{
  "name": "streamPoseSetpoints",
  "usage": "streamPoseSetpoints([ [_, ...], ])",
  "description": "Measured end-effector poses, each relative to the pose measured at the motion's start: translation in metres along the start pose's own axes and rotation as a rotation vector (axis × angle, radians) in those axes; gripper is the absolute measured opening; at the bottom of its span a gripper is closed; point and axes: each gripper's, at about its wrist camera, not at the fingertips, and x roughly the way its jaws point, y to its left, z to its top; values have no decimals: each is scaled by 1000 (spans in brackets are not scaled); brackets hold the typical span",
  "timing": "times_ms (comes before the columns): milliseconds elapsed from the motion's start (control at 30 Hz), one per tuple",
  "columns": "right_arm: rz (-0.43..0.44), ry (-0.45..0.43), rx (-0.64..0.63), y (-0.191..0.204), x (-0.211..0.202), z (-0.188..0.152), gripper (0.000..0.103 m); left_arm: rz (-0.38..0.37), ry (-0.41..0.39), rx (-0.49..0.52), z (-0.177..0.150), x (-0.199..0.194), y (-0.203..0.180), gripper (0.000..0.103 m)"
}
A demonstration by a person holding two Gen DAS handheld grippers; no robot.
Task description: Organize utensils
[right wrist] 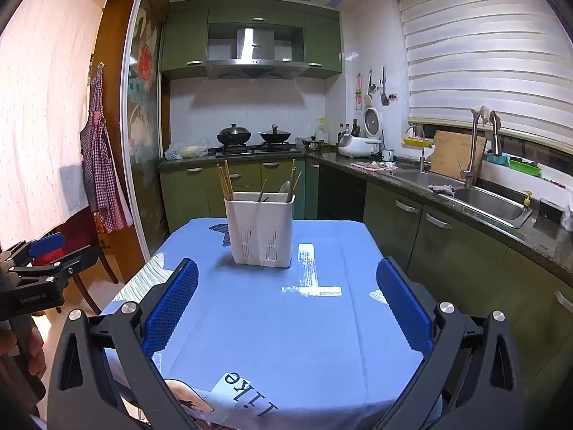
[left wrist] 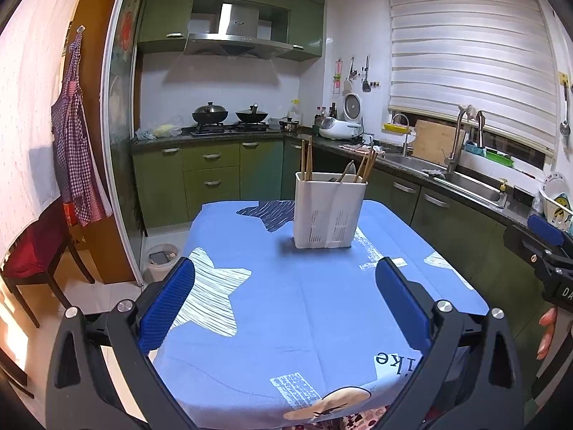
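Left tongs (left wrist: 284, 286) and right tongs (right wrist: 286, 288), both spread wide and holding nothing, hover over the near end of the table (left wrist: 304, 322). The holder (left wrist: 329, 209), a white two-compartment caddy, stands upright at 12 o'clock from the left tongs, well apart from them, toward the far end of the blue cloth (right wrist: 268, 322). In the right wrist view it sits at about 11 o'clock. Chopsticks (left wrist: 306, 159) rise from its left compartment; more chopsticks, a spoon (left wrist: 350, 170) and what looks like a fork lean in the right one. No utensil lies loose on the table, so the sorting appears done or nearly so

Risks, as judgements:
- The holder is tall, light and top-heavy with long sticks; a push from either tongs high on its wall could tip it and spill the contents
- The cloth lies loose with creases; a tongs tip dragging on it could pull the holder along or toward the far edge
- Thin chopsticks gripped near the tip could pivot or slip out of the ribbed pads (right wrist: 172, 304)
- Both tongs reaching for 12 o'clock together could collide
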Motion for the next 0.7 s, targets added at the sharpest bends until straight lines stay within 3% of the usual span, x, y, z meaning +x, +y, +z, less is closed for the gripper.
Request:
streamPoseSetpoints([
  [700,5,8,5,-6,6,-1,98,26,-8,8,1,-4,-3,96],
])
